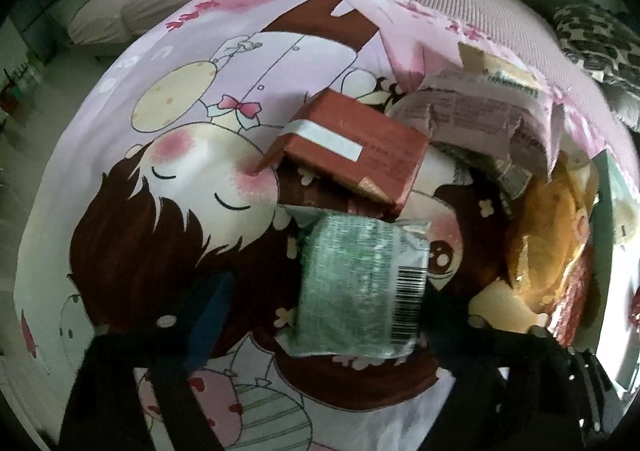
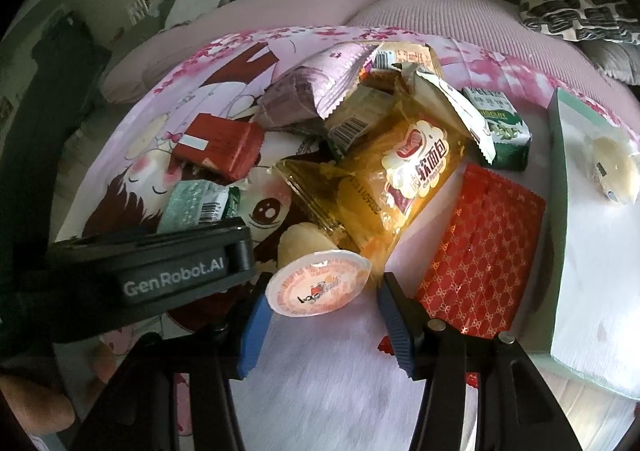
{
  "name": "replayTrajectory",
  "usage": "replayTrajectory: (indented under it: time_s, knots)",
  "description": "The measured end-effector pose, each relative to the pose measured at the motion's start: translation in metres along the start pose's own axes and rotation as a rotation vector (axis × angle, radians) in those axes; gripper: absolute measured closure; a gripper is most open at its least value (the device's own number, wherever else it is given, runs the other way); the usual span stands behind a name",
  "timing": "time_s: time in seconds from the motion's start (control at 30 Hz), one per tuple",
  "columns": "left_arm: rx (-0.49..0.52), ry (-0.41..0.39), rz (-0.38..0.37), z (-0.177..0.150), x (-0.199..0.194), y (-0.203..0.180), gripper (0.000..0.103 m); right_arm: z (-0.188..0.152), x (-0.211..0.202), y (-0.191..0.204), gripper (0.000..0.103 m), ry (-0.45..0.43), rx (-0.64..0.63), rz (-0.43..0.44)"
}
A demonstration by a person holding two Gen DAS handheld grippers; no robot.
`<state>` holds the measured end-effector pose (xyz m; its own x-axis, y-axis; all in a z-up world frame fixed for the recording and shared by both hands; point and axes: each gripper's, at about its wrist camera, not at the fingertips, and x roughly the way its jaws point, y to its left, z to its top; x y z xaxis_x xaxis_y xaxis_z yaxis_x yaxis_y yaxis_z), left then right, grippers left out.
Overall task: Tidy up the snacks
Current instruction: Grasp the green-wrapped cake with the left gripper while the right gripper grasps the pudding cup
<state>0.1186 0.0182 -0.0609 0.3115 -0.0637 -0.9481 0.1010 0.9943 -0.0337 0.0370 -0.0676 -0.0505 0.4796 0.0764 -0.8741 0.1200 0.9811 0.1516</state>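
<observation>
My left gripper [image 1: 320, 299] hangs with its jaws apart around the green packet [image 1: 360, 283], not visibly pressing it. My right gripper [image 2: 324, 315] is spread too, the jelly cup [image 2: 316, 283] lying on its side between the tips. On the cartoon cloth [image 1: 192, 123], the red box [image 1: 344, 147] sits at 12 o'clock of the green packet. The bread bag [image 2: 400, 175] lies at 12 o'clock of the cup, the red pouch [image 2: 480, 255] at 2 o'clock.
</observation>
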Motion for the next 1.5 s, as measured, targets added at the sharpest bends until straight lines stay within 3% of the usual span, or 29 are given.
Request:
replayTrajectory:
  time_s: [0.23,0.37,0.63,1.0,1.5]
  knots:
    - [0.001,-0.007,-0.022,0.002,0.001,0.0,0.028,0.001,0.001,0.0,0.045,-0.018,-0.002,0.015]
    - [0.0,-0.019,-0.033,0.0,-0.002,0.004,0.039,0.002,0.002,0.001,0.045,-0.024,-0.014,0.015]
    - [-0.008,-0.029,-0.058,0.001,-0.009,0.014,0.049,0.001,-0.002,-0.003,0.053,-0.048,0.005,0.034]
    - [-0.004,-0.066,-0.091,-0.002,-0.028,0.016,0.051,0.0,-0.014,-0.004,0.055,-0.05,0.016,0.063]
    - [-0.019,-0.195,-0.106,-0.009,-0.081,0.025,0.051,-0.004,-0.058,-0.008,0.055,-0.086,0.038,0.101]
